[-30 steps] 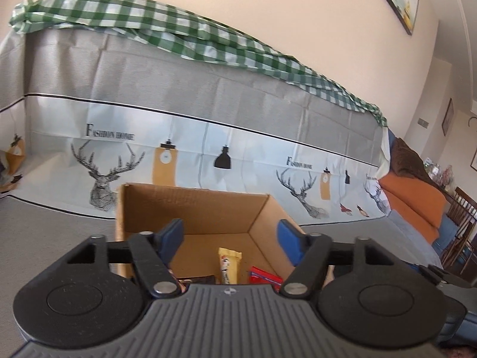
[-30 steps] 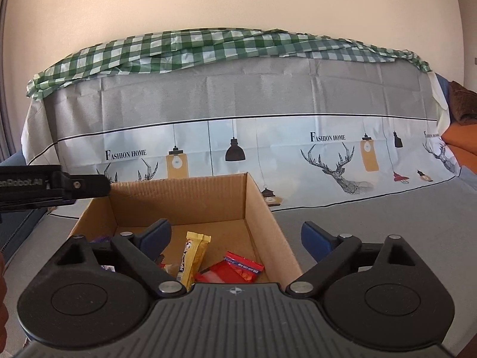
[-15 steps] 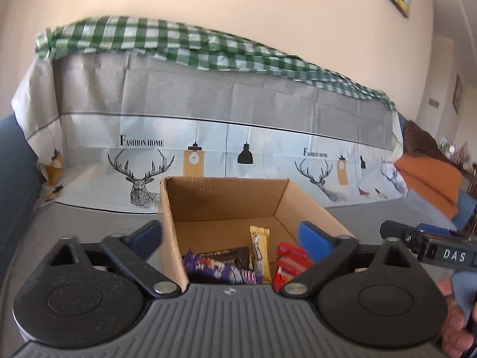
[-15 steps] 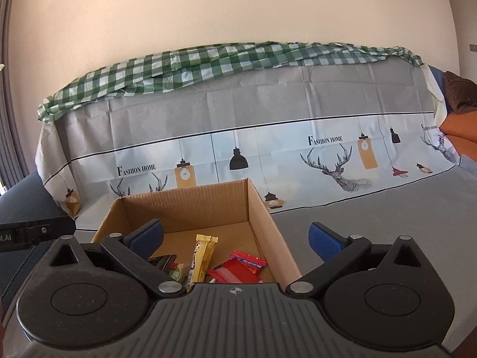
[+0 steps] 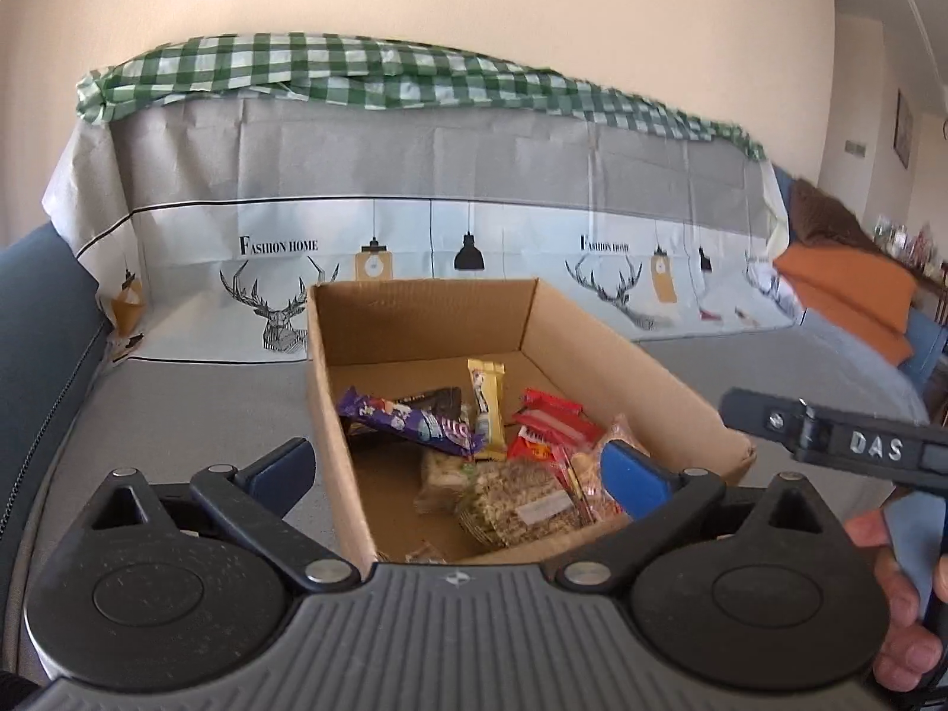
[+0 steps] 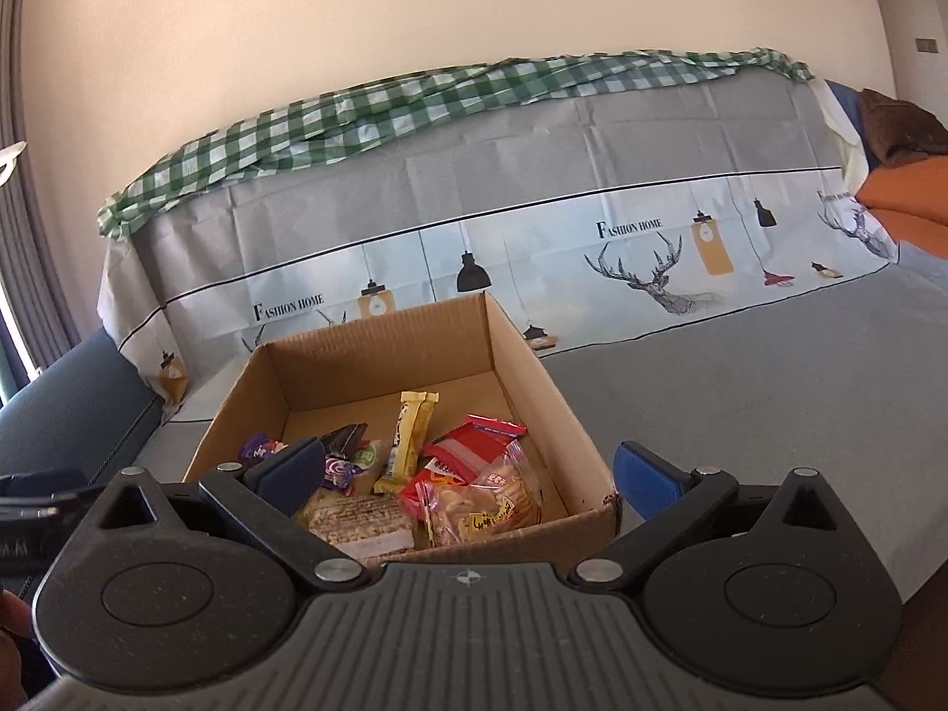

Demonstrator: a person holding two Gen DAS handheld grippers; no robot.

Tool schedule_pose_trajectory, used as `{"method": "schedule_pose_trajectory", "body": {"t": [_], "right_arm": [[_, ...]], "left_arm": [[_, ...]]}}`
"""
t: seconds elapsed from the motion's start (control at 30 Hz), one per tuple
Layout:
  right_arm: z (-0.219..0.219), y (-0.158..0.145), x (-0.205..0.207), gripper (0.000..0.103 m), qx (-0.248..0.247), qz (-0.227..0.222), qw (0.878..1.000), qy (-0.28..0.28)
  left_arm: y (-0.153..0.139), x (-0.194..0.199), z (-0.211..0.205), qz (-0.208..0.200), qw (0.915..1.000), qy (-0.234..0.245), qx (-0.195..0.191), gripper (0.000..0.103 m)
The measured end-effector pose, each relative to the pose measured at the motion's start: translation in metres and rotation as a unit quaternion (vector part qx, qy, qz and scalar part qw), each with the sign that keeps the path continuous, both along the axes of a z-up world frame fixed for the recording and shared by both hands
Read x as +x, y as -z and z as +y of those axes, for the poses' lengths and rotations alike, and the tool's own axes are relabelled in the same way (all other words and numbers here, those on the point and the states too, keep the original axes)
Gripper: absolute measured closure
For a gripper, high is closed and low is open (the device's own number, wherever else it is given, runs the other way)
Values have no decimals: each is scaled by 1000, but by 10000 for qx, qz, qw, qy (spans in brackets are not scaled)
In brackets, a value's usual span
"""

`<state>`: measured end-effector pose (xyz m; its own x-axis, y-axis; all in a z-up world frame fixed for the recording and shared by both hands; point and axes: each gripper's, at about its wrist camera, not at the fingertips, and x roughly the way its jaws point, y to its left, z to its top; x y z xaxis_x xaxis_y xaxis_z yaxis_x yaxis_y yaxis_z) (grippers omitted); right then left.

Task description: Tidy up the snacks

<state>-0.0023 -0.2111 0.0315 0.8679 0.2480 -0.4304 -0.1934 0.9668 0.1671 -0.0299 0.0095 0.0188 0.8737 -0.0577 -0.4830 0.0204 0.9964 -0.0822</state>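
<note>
Both grippers are hovering over the near end of the cardboard box (image 5: 592,349), which is sitting on a grey-covered sofa seat (image 5: 178,403), and both are looking down into it. The left gripper (image 5: 456,471) is standing with its jaws spread wide and nothing between the pads; its left finger is hanging outside the box's left wall, its right finger over the snacks. The right gripper (image 6: 474,474) is likewise wide open and empty, its left finger over the box, its right finger out past the near right corner.

The snacks are lying in a loose heap on the box floor, toward the near end. The purple bar (image 5: 409,423) is lying slantwise, its long axis running from far left to near right, just ahead of the left jaws. The yellow bar (image 6: 410,438) is lying roughly lengthwise, pointing away. The red packets (image 6: 468,450) and the clear bag of crackers (image 6: 480,503) are sitting nearer the right gripper. The grain bar (image 5: 521,503) is closest, right under the left jaws, so I'd judge the left hand better placed for it.
</note>
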Motion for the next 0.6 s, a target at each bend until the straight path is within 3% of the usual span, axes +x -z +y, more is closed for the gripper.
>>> {"method": "schedule_pose_trajectory", "body": {"t": [0.27, 0.6], "right_arm": [[15, 7, 7, 1, -245, 71, 9994, -247], [10, 12, 20, 1, -252, 151, 9993, -228]], "left_arm": [[12, 30, 4, 580, 9971, -310, -389, 0], [19, 48, 14, 792, 9939, -580, -505, 0]]}}
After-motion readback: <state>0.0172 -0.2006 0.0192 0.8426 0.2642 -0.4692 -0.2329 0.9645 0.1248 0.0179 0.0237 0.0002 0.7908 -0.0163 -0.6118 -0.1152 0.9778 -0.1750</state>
